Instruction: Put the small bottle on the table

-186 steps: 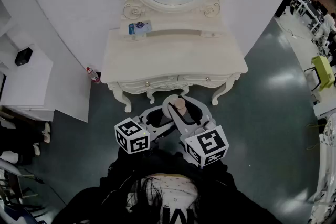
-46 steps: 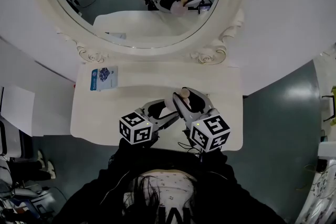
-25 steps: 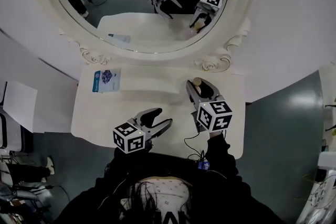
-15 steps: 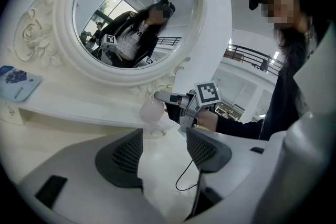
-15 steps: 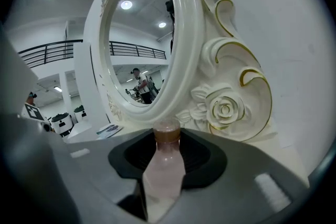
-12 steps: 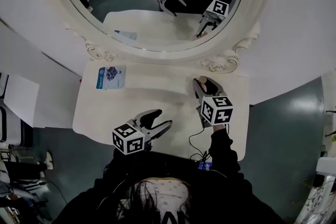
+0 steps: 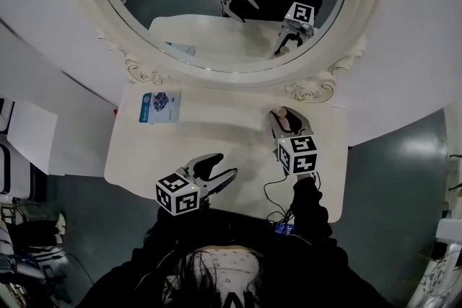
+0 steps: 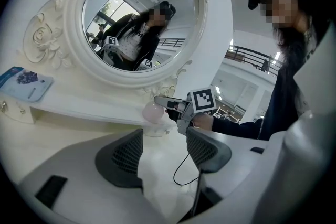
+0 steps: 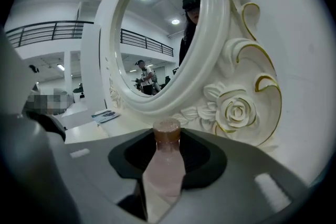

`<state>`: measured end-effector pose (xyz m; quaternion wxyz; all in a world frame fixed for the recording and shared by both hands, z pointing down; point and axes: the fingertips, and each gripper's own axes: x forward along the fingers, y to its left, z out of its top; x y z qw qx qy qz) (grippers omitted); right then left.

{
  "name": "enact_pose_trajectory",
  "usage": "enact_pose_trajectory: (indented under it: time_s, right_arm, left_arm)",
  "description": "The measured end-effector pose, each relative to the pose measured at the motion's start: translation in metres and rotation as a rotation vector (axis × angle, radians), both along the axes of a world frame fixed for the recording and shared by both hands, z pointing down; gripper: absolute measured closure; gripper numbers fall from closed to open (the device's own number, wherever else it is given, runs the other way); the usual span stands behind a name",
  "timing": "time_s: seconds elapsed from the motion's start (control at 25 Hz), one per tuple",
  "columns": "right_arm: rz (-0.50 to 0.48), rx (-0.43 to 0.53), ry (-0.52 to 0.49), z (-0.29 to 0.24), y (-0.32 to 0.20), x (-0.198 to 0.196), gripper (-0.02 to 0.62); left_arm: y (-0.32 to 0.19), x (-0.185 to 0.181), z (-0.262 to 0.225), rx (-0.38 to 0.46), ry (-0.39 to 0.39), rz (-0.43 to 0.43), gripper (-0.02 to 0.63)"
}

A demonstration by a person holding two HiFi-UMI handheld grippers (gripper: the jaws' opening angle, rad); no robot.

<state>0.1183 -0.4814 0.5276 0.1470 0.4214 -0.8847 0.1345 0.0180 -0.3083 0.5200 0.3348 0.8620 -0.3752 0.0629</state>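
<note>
The small bottle is pale pink with a brown cap. It stands upright between the jaws of my right gripper, which is shut on it at the back right of the white dressing table. In the right gripper view the bottle fills the gap between the dark pads. The left gripper view shows the bottle low over the tabletop; whether it touches I cannot tell. My left gripper is open and empty over the table's front edge, seen too in its own view.
An oval mirror in a carved white frame rises behind the table, with a rose ornament close to the bottle's right. A blue packet lies at the table's back left. A cable trails from the right gripper.
The right gripper has carried the bottle away from the left gripper to the table's back right and has edged closer to the mirror frame. The left gripper has stayed by the front edge.
</note>
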Motion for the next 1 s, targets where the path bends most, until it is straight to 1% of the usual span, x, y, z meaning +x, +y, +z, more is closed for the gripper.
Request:
enact_pose_trajectory:
  time_s: [0.12,0.48,1.0]
  right_arm:
    - [-0.008,0.026,0.017,0.001,0.002,-0.002,0.446]
    - [0.004,0.075,-0.010,0.001,0.000,-0.002,0.448]
    - [0.063,0.087,-0.013,0.002,-0.024,-0.008,0.448]
  left_arm:
    - [0.002,-0.004,-0.001,0.001,0.001,0.000,0.345]
    - [0.005,-0.013,-0.001,0.005,0.014,0.013,0.345]
    - [0.010,-0.035,-0.001,0.008,0.026,0.011,0.345]
